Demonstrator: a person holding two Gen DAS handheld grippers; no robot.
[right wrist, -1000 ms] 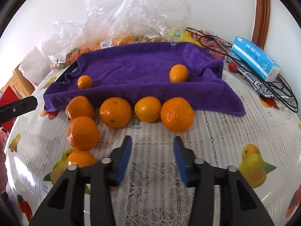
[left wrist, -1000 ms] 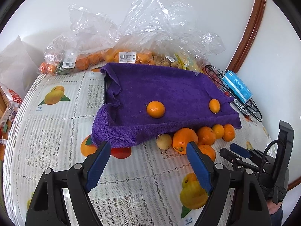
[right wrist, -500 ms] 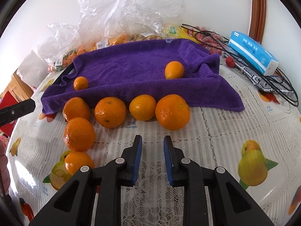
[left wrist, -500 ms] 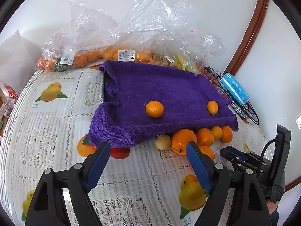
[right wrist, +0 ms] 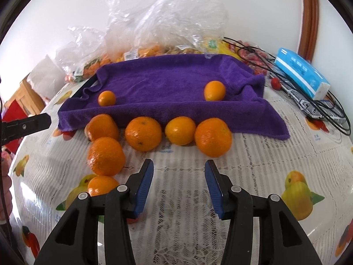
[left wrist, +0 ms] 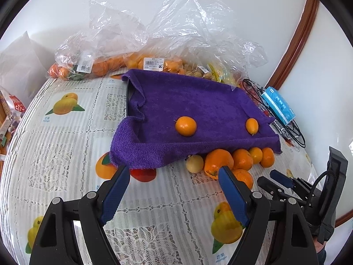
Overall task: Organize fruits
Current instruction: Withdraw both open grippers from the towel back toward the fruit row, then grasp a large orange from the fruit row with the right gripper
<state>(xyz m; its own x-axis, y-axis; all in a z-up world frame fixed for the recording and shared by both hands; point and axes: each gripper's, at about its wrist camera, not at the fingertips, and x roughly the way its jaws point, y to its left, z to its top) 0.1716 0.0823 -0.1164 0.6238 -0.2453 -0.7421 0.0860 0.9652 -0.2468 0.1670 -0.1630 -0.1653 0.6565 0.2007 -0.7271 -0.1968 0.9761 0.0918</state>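
Both claws hang over the desk [right wrist: 253, 154], which wears a lace cloth printed with fruit. On the left claw [left wrist: 174, 176] the blue pads stand wide apart with nothing between them, near the front hem of the purple towel [left wrist: 198, 101]. On the right claw [right wrist: 179, 165] the jaws are opening, also empty, just short of a row of oranges [right wrist: 143, 133] lying against the towel's near edge. Two smaller oranges [right wrist: 106, 98] rest on the towel, well apart. Behind it lie clear plastic bags [left wrist: 154, 33] holding more fruit, and to the right a blue tissue pack [right wrist: 302, 75] lies on black cables.
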